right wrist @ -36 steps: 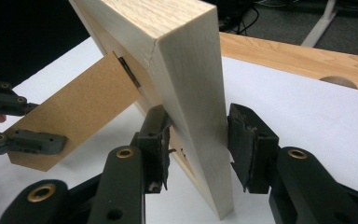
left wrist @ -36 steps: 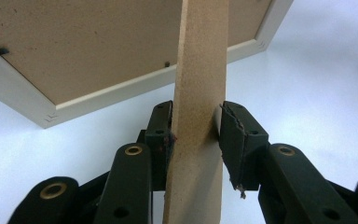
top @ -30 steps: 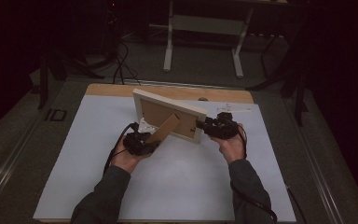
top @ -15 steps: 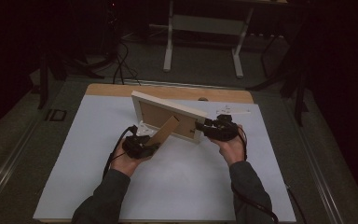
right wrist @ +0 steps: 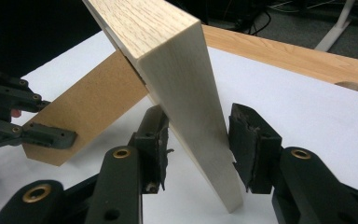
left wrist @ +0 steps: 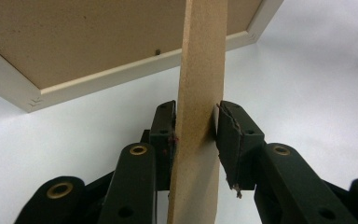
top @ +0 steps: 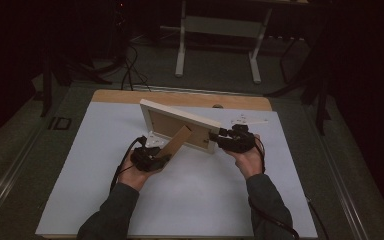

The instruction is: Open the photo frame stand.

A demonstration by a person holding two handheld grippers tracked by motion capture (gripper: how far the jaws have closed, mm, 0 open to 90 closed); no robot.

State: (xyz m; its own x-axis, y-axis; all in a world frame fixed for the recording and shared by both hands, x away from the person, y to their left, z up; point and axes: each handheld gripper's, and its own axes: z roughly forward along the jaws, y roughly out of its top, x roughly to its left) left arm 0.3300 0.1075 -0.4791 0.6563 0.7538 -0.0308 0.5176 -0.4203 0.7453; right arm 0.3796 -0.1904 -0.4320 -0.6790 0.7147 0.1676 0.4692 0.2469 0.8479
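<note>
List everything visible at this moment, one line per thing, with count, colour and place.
picture frame: one, pale wood with a brown back, standing tilted at the middle of the table.
easel leg: one, brown board, slanting from the frame's back toward the left tool.
table sheet: one, white, covering the table.
table edge: one, light wood strip, at the far side.
stand: one, pale legs, on the floor beyond the table.
left tool: one, black, jaws closed on the easel leg.
right tool: one, black, jaws either side of the frame's end, with visible gaps.
hands: two, dark sleeves, from the near edge.
</note>
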